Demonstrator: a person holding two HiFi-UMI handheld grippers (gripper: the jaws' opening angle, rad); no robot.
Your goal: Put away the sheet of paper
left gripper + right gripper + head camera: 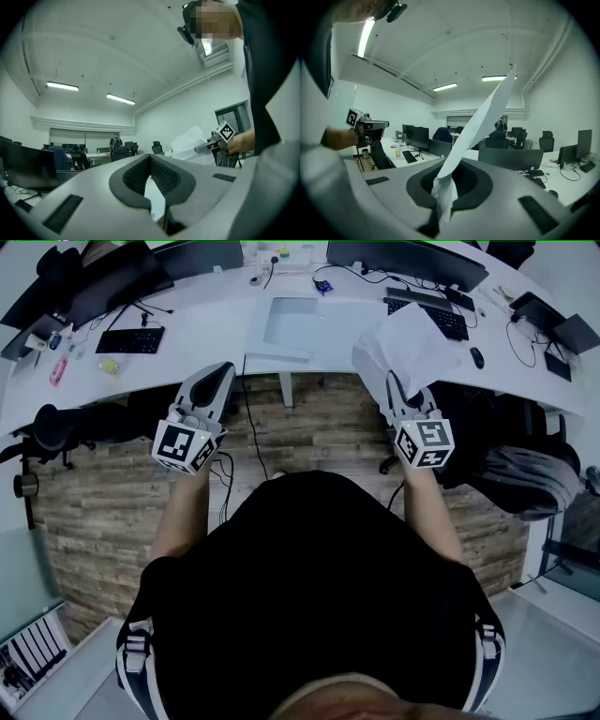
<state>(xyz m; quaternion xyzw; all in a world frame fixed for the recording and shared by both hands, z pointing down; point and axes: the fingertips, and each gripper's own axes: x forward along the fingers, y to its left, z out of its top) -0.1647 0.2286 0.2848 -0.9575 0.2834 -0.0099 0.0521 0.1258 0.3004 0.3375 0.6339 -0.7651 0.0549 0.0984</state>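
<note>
Pinching the sheet of paper (405, 341), the right tongs (396, 388) hover by the desk (187, 360); left tongs (221, 373) are pressed together, empty.

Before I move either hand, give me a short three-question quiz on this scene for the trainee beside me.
1. True or false: the left gripper has its jaws together with nothing between them.
2. Multiple choice: the sheet of paper is
A. lying on a chair seat
B. pinched in the right gripper, rising from its jaws
C. lying on the floor
3. Short answer: in the head view, which black thing on the white desk shows just past the sheet's far edge?

Key: 1 true; 2 B; 3 the keyboard.
</note>
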